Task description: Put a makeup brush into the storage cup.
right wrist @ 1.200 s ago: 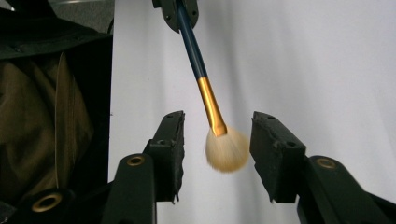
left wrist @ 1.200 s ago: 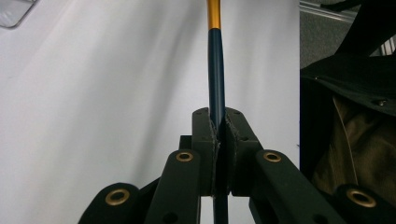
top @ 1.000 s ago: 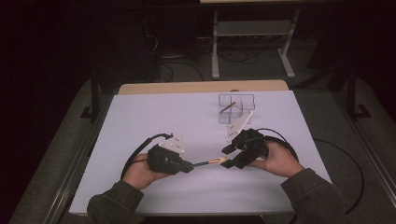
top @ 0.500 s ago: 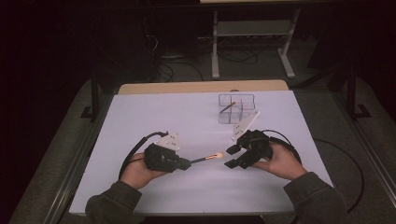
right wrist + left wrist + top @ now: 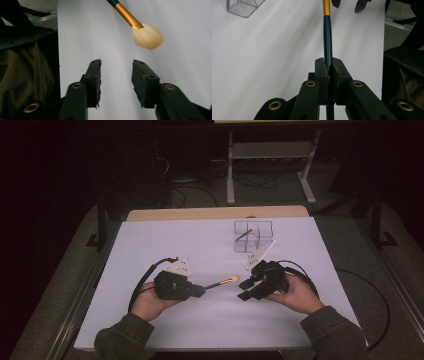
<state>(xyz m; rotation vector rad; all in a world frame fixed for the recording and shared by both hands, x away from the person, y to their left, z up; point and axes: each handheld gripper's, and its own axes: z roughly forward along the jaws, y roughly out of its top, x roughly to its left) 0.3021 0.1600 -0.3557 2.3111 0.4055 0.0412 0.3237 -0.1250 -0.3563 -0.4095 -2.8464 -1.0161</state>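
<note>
A dark blue brush (image 5: 327, 37) with gold ferrule and peach bristles, black jaws, white table (image 5: 200, 245), clear organizer (image 5: 253, 236).

The person wears dark olive-green long sleeves (image 5: 122, 337) on both arms. The black left gripper (image 5: 329, 65) has 2 flat, blocky jaws on thick black arms, with round brass rings at the joints. The black right gripper (image 5: 116, 75) looks the same, with rough pads on its jaws. Each has a pale grey three-cornered plate (image 5: 178, 266) on top and a black cable (image 5: 141, 281) trailing behind it.
</note>
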